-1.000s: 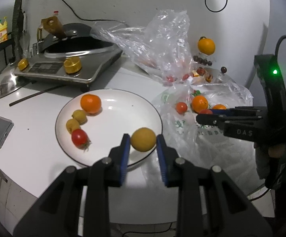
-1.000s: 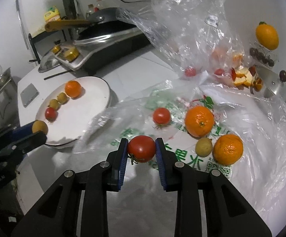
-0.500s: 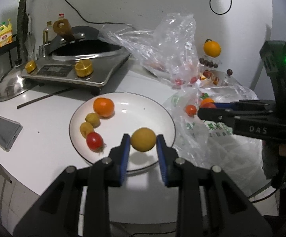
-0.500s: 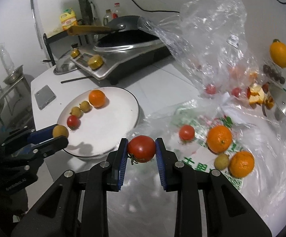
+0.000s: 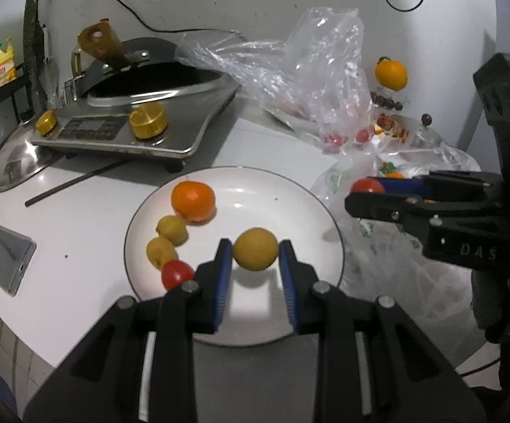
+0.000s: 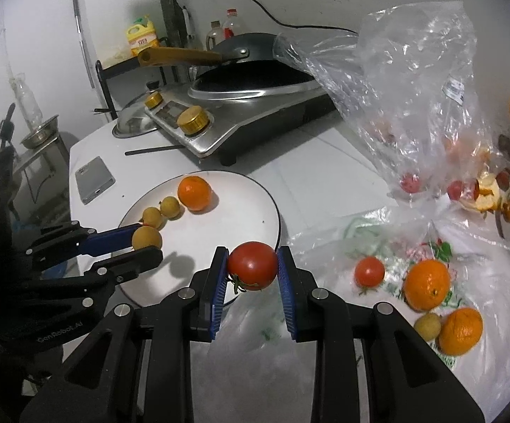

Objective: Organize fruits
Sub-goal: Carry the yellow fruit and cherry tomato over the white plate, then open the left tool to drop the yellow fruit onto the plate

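Observation:
My left gripper [image 5: 255, 259] is shut on a round yellow fruit [image 5: 255, 249] and holds it above the near half of the white plate [image 5: 290, 190]. On that plate lie an orange [image 5: 193, 200], two small yellow fruits [image 5: 172, 229] and a small tomato [image 5: 176, 274]. My right gripper [image 6: 252, 268] is shut on a red tomato [image 6: 252, 265] just over the plate's [image 6: 248, 211] right rim. Seen from the left wrist, the right gripper [image 5: 364, 194] hangs at the plate's right edge. A tomato [image 6: 369, 271], two oranges [image 6: 427, 289] and a small yellow fruit [image 6: 427, 326] lie on the printed plastic bag [image 6: 378, 225].
A steel cooker with a wok [image 5: 142, 105] stands behind the plate, a lid [image 5: 15, 158] and a chopstick [image 5: 72, 183] to its left. A phone [image 5: 1, 257] lies near the table's left edge. A crumpled clear bag [image 6: 406, 81] rises at the back right, with peels and small fruits behind it.
Both grippers have drifted over the plate with their fruits still held. The right gripper has come left from the bag to the plate's rim; the left one has moved farther over the plate.

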A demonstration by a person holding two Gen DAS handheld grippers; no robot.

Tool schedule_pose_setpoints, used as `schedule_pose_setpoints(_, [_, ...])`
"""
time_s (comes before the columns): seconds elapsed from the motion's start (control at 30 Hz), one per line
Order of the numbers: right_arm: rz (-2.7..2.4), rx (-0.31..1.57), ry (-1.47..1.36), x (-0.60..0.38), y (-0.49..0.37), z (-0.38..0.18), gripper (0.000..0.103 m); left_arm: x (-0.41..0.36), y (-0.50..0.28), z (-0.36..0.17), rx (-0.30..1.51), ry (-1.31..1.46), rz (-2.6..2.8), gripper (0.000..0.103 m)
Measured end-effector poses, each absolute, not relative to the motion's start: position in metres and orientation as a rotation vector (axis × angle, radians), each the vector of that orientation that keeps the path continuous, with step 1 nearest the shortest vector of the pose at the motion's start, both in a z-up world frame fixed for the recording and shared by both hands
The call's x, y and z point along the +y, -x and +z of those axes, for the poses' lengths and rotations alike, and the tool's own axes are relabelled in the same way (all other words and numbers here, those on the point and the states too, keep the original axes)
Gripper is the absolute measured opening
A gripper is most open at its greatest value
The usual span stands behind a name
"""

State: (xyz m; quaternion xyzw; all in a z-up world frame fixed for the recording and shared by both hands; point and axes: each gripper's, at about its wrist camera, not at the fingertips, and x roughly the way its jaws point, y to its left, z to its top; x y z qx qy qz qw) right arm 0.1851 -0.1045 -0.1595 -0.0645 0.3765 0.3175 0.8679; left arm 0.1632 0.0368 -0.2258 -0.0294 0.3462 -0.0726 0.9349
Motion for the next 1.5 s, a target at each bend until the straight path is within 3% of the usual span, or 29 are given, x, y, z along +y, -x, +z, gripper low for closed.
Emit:
schedule_pose_setpoints(1.1, [0.663, 0.82, 0.045, -0.124, -0.239, -0.188, 0.03, 0.014, -0.265, -0.252, 0.862, -0.095, -0.078, 0.029])
schedule_pose_setpoints(1.27, [0.658, 0.817, 0.05, -0.123, -0.237, -0.187, 0.03, 0.014, -0.262, -0.253, 0.876, -0.069, -0.099, 0.033])
schedule_pose_setpoints(1.4, [0.653, 0.808, 0.059, -0.122, -0.234, -0.183, 0.03, 0.015, -0.249, -0.244, 0.843, -0.051, -0.119, 0.047])
schedule_pose_setpoints(1.5, [0.657, 0.803, 0.069, -0.118, -0.229, -0.179, 0.03, 0.02, -0.238, -0.239, 0.823, -0.037, -0.121, 0.047])
